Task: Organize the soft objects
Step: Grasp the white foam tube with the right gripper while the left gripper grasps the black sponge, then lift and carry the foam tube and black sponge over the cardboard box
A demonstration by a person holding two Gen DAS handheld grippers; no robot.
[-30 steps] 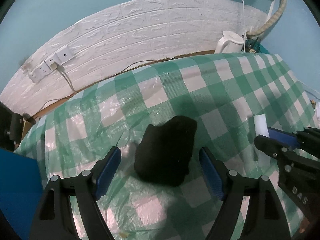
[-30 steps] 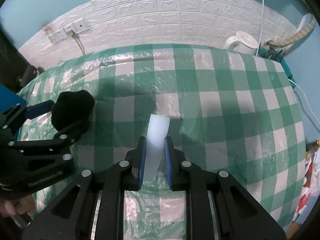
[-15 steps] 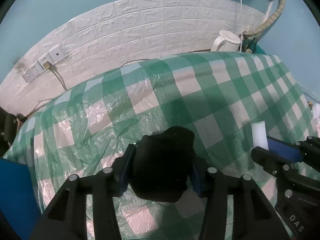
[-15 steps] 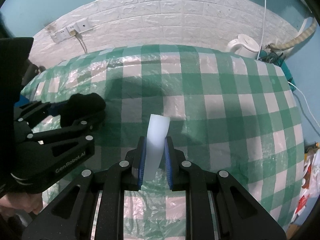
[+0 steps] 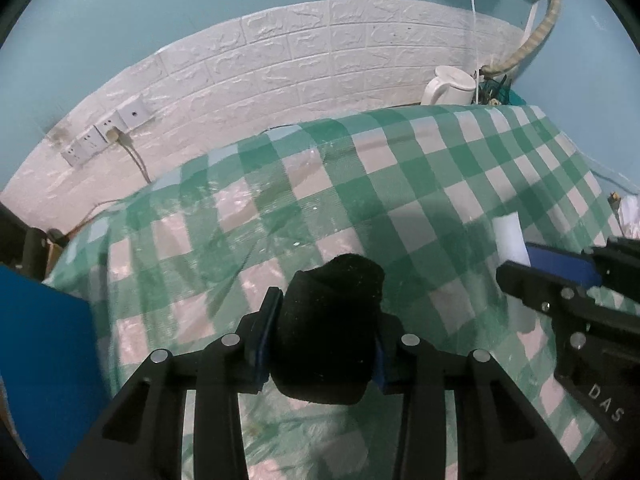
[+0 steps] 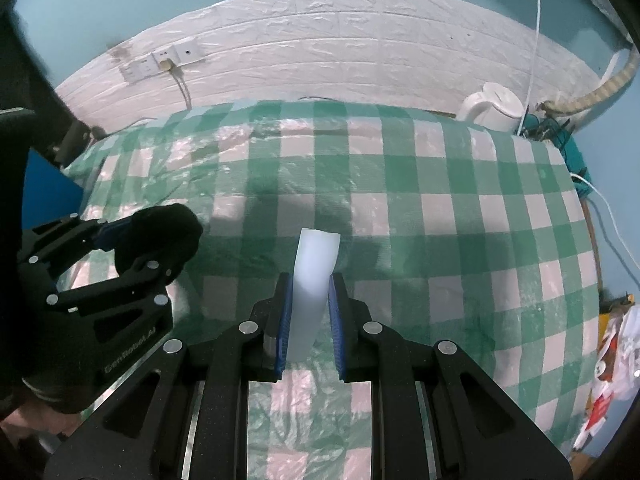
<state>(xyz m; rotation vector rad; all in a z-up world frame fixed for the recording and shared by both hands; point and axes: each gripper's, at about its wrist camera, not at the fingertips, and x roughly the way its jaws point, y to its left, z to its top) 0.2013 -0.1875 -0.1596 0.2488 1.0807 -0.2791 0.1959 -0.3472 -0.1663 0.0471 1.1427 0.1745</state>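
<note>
A black soft lump sits between the blue pads of my left gripper, whose jaws are closing and squeezing it just above the green-checked tablecloth. In the right wrist view that same black lump shows at the left inside the left gripper. My right gripper is shut on a white foam strip that stands upright between its pads. From the left wrist view, the white strip and the right gripper appear at the right edge.
A white kettle stands at the table's back right corner beside cables. Wall sockets with a plugged cord sit on the white brick panel. A blue object is at the table's left edge. A hand holds the left gripper.
The left gripper's jaws closed from wide apart onto the black lump and lifted it off the cloth. The right gripper kept its grip on the white strip and rose slightly.
</note>
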